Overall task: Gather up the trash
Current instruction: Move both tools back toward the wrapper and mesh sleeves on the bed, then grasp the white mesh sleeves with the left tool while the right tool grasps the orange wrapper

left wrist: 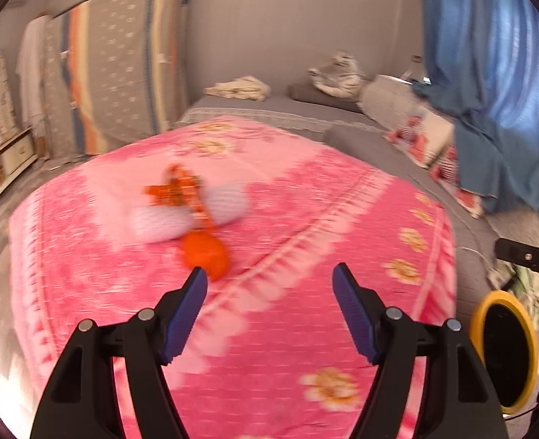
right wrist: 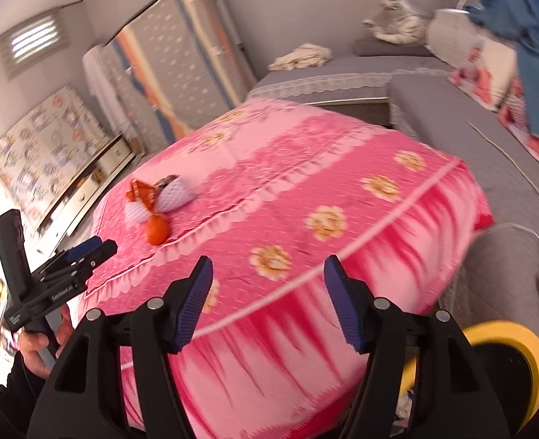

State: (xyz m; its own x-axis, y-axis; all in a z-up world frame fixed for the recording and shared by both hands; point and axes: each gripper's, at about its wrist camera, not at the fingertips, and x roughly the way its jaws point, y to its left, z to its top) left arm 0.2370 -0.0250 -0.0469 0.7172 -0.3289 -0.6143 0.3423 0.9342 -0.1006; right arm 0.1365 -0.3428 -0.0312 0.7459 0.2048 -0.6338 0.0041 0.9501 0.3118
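A small heap of trash lies on the pink flowered blanket (left wrist: 306, 226): an orange wrapper (left wrist: 176, 190), two white foam fruit nets (left wrist: 159, 223), and a round orange piece (left wrist: 205, 254). My left gripper (left wrist: 269, 274) stands open just short of the orange piece, with nothing between its fingers. In the right wrist view the same heap shows as the wrapper (right wrist: 141, 194), a foam net (right wrist: 176, 194) and the orange piece (right wrist: 158, 232), far left on the blanket (right wrist: 324, 183). My right gripper (right wrist: 267, 267) hangs open over the blanket's near edge, empty. The left gripper (right wrist: 86, 252) shows at the left, held by a hand.
A yellow-rimmed bin (left wrist: 478, 314) (right wrist: 503, 333) with a black liner stands low on the right beside the bed. Grey cushions (right wrist: 434, 109), a blue curtain (left wrist: 489, 55) and loose cloths lie beyond. A fabric wardrobe (left wrist: 123, 73) and drawers (left wrist: 10, 157) stand to the left.
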